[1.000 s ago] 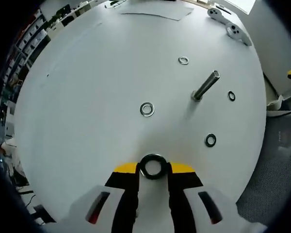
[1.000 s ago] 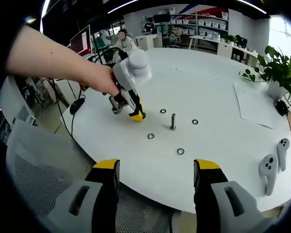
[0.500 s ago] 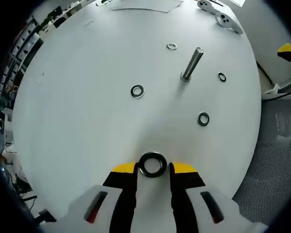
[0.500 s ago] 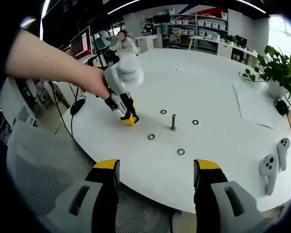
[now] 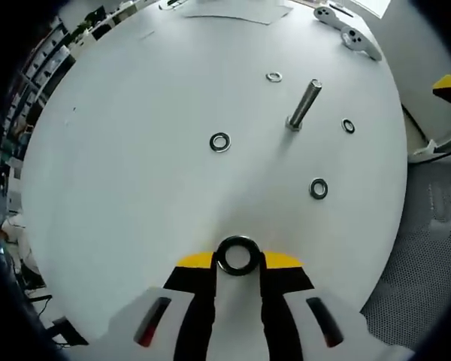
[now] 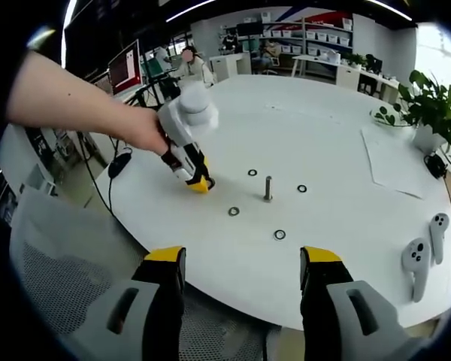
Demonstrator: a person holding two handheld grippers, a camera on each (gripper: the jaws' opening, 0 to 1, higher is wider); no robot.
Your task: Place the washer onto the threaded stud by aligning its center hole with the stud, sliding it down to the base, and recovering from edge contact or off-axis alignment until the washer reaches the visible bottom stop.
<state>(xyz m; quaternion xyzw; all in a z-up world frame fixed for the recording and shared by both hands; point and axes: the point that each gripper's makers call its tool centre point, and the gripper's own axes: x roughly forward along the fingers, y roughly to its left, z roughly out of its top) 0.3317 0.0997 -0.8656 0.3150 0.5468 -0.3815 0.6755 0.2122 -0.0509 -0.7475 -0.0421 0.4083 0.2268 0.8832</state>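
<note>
**Washer in Transit: Left Jaws Loaded, Stud Ahead**

Since half a second earlier, my left gripper had drifted slightly toward the stud, so the scene sat a little lower in the left gripper view; the things on the surface themselves had not moved.

My left jaws were closed on the dark washer, gripping it by its outer edge with the hole open between the yellow tips. The threaded stud stood upright on the white surface, well apart from the held washer. Four loose washers lay around it, the nearest to me at. In the right gripper view, the left gripper hung low over the surface beside the stud. My right gripper stood back off the surface edge, jaws wide and holding nothing.

Hazards, by my judgement:
- Edge grip only: a knock against the stud tip could twist the washer or eject it.
- A tilted washer could bind on the threads above the base.
- A low approach could sweep a loose washer.
</note>
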